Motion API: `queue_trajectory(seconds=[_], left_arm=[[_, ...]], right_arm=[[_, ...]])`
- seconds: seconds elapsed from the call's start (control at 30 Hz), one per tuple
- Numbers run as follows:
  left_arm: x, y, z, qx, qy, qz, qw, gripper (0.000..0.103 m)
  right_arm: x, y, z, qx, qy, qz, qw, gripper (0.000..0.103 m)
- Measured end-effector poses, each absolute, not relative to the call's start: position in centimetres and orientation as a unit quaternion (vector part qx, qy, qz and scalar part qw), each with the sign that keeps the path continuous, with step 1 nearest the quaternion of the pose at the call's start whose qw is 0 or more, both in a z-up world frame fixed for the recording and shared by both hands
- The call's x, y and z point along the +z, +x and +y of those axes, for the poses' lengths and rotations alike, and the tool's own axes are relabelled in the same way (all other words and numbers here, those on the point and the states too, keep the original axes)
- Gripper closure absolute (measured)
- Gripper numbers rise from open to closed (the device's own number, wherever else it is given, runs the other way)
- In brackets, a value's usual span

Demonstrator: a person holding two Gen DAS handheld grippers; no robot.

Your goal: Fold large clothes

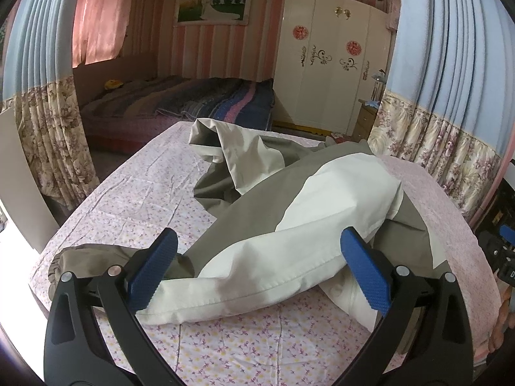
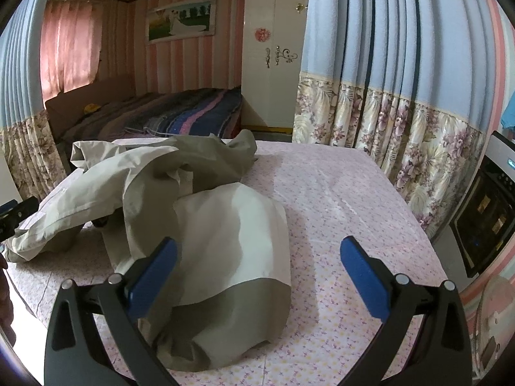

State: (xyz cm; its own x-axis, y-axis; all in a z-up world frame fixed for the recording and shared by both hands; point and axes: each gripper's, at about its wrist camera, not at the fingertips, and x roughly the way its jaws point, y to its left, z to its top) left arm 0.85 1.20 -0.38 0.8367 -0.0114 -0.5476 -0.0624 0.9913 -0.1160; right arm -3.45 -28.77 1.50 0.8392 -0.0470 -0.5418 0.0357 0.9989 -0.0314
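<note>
A large olive and cream jacket lies crumpled on a table covered with a pink flowered cloth. In the left wrist view one sleeve runs across the near part of the table, its olive cuff at the left. My left gripper hangs open just above that sleeve, holding nothing. In the right wrist view the jacket is heaped on the left half of the cloth. My right gripper is open over the jacket's near right edge, with its left fingertip above the cloth of the jacket.
Blue and floral curtains hang close behind the table's right side. A bed with a striped blanket and a white wardrobe stand farther back. A dark appliance sits at the far right. The right half of the table shows bare cloth.
</note>
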Motion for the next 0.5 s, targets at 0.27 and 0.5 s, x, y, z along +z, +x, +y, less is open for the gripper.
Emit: queue_trajectory(seconds=[0.27, 0.5], left_arm=[[-0.43, 0.88, 1.50, 0.015, -0.066, 0.286, 0.956, 0.003], [-0.40, 0.89, 1.43, 0.016, -0.067, 0.286, 0.956, 0.003]], right_arm=[[1.58, -3.20, -28.71, -0.015, -0.010, 0.285, 0.958, 0.002], [1.65, -3.11, -28.66, -0.020, -0.013, 0.281, 0.960, 0.002]])
